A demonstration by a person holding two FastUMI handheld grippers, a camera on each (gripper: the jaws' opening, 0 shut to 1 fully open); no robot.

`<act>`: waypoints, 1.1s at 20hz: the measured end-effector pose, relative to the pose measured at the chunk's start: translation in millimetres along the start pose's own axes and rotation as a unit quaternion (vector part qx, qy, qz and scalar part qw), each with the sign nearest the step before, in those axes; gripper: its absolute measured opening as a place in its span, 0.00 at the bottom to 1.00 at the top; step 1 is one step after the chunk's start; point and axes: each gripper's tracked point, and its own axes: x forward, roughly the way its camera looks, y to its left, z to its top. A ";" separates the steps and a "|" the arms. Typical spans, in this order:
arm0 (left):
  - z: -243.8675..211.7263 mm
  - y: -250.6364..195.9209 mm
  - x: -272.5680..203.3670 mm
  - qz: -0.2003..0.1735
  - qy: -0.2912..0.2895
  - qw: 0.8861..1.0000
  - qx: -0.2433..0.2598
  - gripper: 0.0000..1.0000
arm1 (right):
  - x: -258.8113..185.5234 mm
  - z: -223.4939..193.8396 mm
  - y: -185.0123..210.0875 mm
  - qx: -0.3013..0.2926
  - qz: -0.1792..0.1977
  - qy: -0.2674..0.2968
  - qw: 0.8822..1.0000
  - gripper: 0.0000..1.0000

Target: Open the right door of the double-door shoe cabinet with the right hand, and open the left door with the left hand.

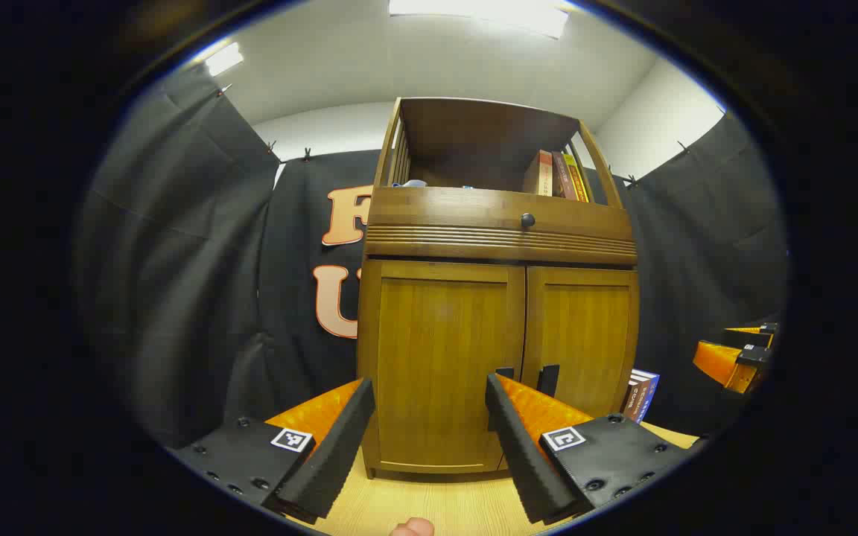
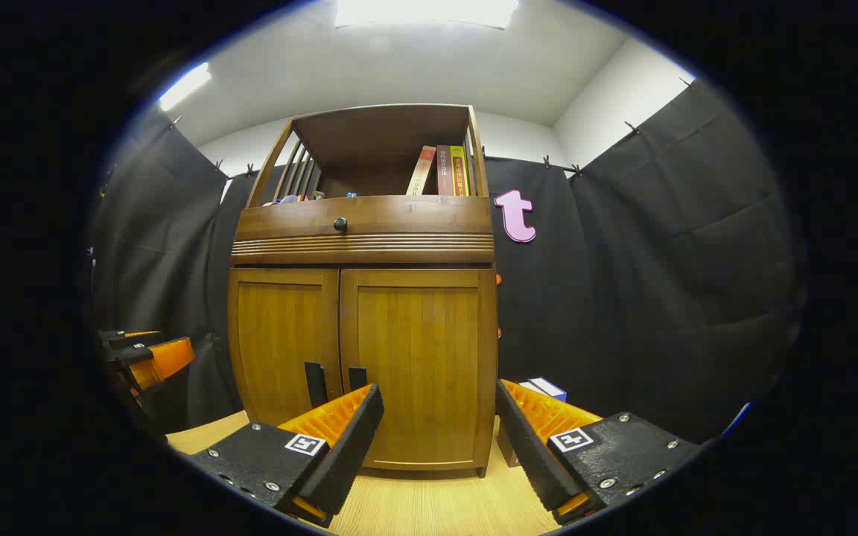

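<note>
While both doors (image 2: 414, 365) stay closed, each claw (image 2: 436, 439) hangs released before the cabinet (image 1: 500, 223), so the right claw likely must reach its handle (image 2: 357, 378) first.

- Honey-brown wooden shoe cabinet (image 2: 362, 298), vertical grain on both doors, darker ribbed band above them.
- Black door handles (image 2: 315, 383) at six o'clock, black round knob (image 2: 339, 223).
- Red, maroon and yellow books (image 2: 440, 171) at twelve o'clock.
- Pale wood-grain floor (image 2: 429, 502).

The left gripper (image 1: 429, 394) and right gripper (image 2: 436, 398) look alike: wedge-shaped ribbed fingers on flat black plates studded with screws, each plate carrying a small square black-and-white marker.
</note>
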 end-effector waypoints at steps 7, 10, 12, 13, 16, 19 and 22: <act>1.2 2.7 -2.7 0.003 -0.001 1.000 0.002 0.96 | -2.3 0.7 1.6 0.000 0.001 -0.001 1.000 0.94; 0.1 2.7 -3.5 0.004 0.000 1.000 0.003 0.98 | -2.5 2.0 1.6 0.000 0.001 -0.002 1.000 0.94; 1.1 3.8 -4.3 0.005 0.000 1.000 0.004 0.98 | -3.5 2.1 1.7 0.000 0.001 -0.003 1.000 0.94; 2.1 4.5 -3.4 0.005 -0.001 1.000 0.004 0.94 | -4.3 1.7 1.3 0.000 0.000 -0.003 1.000 0.94; 1.9 4.1 -4.7 0.006 -0.003 1.000 0.004 0.98 | -5.9 2.0 2.0 0.001 0.000 -0.003 1.000 0.94; 2.2 4.6 -6.4 0.007 -0.003 1.000 0.005 0.98 | -6.6 1.4 1.7 0.001 0.000 -0.003 1.000 0.94; 1.4 4.3 -6.8 0.007 -0.002 1.000 0.004 0.96 | -7.2 0.9 2.0 0.002 0.000 -0.003 1.000 0.94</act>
